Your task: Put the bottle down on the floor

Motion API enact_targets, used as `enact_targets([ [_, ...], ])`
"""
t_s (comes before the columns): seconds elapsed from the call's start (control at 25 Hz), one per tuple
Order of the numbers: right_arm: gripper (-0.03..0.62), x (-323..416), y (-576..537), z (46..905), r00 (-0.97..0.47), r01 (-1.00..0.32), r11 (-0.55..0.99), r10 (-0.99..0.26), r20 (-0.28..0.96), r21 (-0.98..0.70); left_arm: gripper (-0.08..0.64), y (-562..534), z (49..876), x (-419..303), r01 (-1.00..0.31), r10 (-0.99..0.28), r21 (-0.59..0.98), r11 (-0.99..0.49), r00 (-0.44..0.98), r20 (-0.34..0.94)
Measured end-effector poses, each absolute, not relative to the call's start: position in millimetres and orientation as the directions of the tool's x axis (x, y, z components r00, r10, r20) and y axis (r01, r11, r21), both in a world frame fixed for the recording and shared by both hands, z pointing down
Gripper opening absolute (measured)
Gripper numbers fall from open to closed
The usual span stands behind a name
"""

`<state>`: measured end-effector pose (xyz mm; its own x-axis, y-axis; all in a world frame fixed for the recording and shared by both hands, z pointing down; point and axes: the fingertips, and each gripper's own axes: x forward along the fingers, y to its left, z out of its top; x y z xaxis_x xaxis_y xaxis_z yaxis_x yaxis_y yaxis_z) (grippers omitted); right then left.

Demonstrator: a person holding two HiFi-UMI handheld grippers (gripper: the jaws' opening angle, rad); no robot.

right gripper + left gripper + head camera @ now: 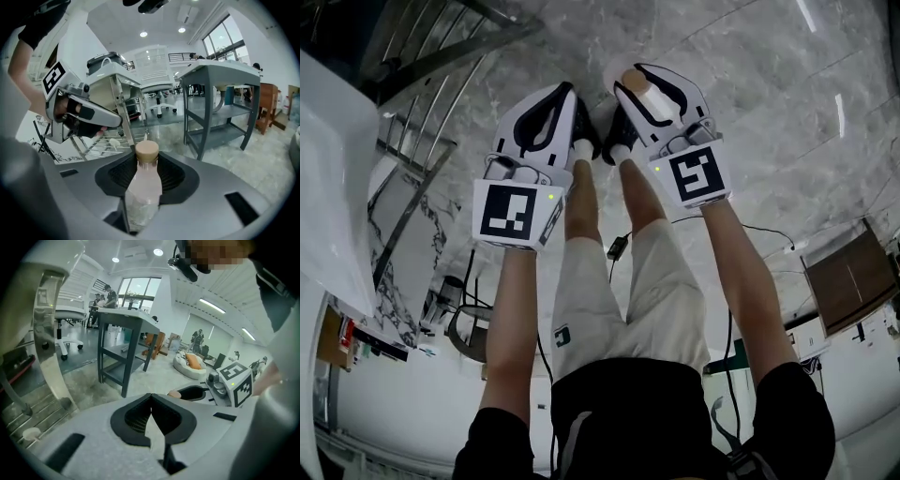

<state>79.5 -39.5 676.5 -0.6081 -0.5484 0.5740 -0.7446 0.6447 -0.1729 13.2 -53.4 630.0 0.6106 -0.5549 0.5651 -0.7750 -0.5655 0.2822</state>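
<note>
Right gripper [145, 163]: jaws closed on a pale pink bottle [143, 183] with a tan cap [146, 150], held in the air above the grey marble floor [769, 84]. Left gripper [151, 398]: jaws pressed together, holding nothing, just beside the right.

1 bottle [144, 187] | 2 grprs: L gripper [151, 398], R gripper [630, 77]

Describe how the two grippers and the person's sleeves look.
Both the left gripper and the right gripper are white shells with black jaw linings, each with a cube of black-and-white square markers and a green light. The sleeves are short and black.
</note>
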Motion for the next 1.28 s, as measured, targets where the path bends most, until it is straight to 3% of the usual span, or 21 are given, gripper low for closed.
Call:
enact_targets([
  [1.28, 0.138, 43.5, -72.1, 975.0, -0.505, -0.820, 0.550, -0.566, 0.651, -0.158, 0.020, -68.4, 847.7, -3.1, -0.752, -0.480, 0.283, -0.595, 0.615, 0.626],
])
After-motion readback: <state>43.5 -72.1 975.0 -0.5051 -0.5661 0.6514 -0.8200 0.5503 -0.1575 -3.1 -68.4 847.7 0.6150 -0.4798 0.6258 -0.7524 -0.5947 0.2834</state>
